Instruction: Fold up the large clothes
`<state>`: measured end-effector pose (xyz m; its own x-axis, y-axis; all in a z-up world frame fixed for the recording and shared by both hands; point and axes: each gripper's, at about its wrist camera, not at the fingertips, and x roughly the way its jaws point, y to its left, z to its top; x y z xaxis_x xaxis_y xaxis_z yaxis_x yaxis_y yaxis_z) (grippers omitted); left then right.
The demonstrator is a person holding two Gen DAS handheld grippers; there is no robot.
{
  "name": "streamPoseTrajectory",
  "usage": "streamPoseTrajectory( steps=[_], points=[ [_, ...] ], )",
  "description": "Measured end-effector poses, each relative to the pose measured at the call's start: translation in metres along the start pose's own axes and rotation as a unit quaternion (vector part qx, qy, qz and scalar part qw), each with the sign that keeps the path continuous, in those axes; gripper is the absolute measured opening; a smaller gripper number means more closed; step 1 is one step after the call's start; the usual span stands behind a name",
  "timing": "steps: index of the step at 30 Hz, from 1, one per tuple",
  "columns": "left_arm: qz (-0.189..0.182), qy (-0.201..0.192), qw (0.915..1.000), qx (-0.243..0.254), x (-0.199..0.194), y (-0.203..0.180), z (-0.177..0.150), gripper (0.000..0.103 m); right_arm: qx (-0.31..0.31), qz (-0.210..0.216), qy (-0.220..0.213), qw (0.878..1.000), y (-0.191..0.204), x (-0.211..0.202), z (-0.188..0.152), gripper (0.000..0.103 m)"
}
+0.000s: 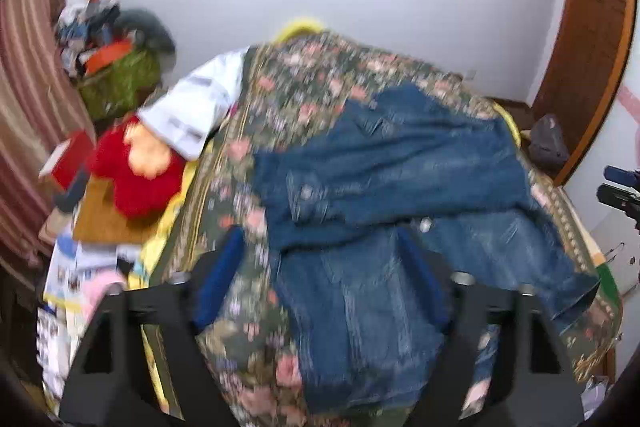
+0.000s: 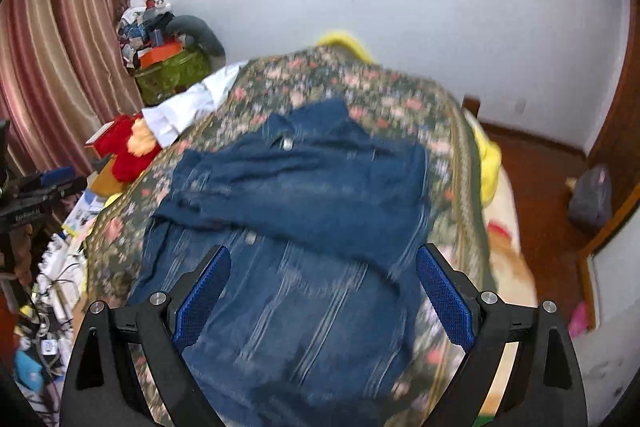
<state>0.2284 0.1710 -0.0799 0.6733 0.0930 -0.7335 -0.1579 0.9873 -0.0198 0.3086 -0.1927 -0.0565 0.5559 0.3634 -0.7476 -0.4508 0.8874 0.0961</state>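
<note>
Each hand-held gripper is a black, angular frame: the left gripper [image 1: 320, 267] and the right gripper [image 2: 324, 291] both carry two fingers faced with blue pads [image 2: 444, 301] whose surface is finely dimpled. Round silver screw heads [image 2: 489, 297] sit on the black arms at about four and eight o'clock in the right wrist view, with triangular cut-outs in the struts below. In the left wrist view the same blue pads [image 1: 218, 279] look blurred.

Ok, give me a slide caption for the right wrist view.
Open right gripper above a partly folded denim jacket on a floral bedspread.
</note>
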Motion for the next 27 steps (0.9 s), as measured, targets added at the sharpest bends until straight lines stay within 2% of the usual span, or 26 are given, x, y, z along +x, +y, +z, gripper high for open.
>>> streamPoseTrajectory(
  steps=[4, 9, 14, 19, 21, 23, 24, 26, 27],
  points=[
    [0.000, 0.054, 0.9983, -0.022, 0.019, 0.011, -0.036, 0.086, 0.021, -0.005, 0.051, 0.998, -0.013, 0.018, -0.031, 0.093],
    [-0.020, 0.124, 0.9900, -0.064, 0.048, 0.030, -0.081, 0.086, 0.042, -0.008, 0.105, 0.994, -0.027, 0.040, -0.065, 0.093],
    [-0.045, 0.184, 0.9754, -0.113, 0.083, 0.039, -0.127, 0.085, 0.075, 0.002, 0.146, 0.986, -0.043, 0.055, -0.098, 0.093],
    [-0.074, 0.212, 0.9596, -0.169, 0.106, 0.044, -0.156, 0.079, 0.126, 0.031, 0.169, 0.977, -0.059, 0.066, -0.118, 0.093],
    [-0.087, 0.221, 0.9534, -0.186, 0.115, 0.044, -0.163, 0.077, 0.147, 0.057, 0.174, 0.972, -0.063, 0.071, -0.123, 0.087],
    [-0.094, 0.225, 0.9498, -0.197, 0.122, 0.042, -0.168, 0.074, 0.160, 0.082, 0.176, 0.968, -0.064, 0.074, -0.124, 0.070],
    [-0.096, 0.225, 0.9490, -0.199, 0.124, 0.042, -0.169, 0.072, 0.166, 0.093, 0.177, 0.966, -0.064, 0.075, -0.125, 0.065],
    [-0.100, 0.221, 0.9475, -0.208, 0.128, 0.040, -0.170, 0.055, 0.173, 0.102, 0.171, 0.965, -0.062, 0.076, -0.123, 0.052],
    [-0.096, 0.220, 0.9471, -0.214, 0.130, 0.041, -0.170, 0.049, 0.172, 0.101, 0.168, 0.965, -0.059, 0.077, -0.122, 0.051]
  ],
)
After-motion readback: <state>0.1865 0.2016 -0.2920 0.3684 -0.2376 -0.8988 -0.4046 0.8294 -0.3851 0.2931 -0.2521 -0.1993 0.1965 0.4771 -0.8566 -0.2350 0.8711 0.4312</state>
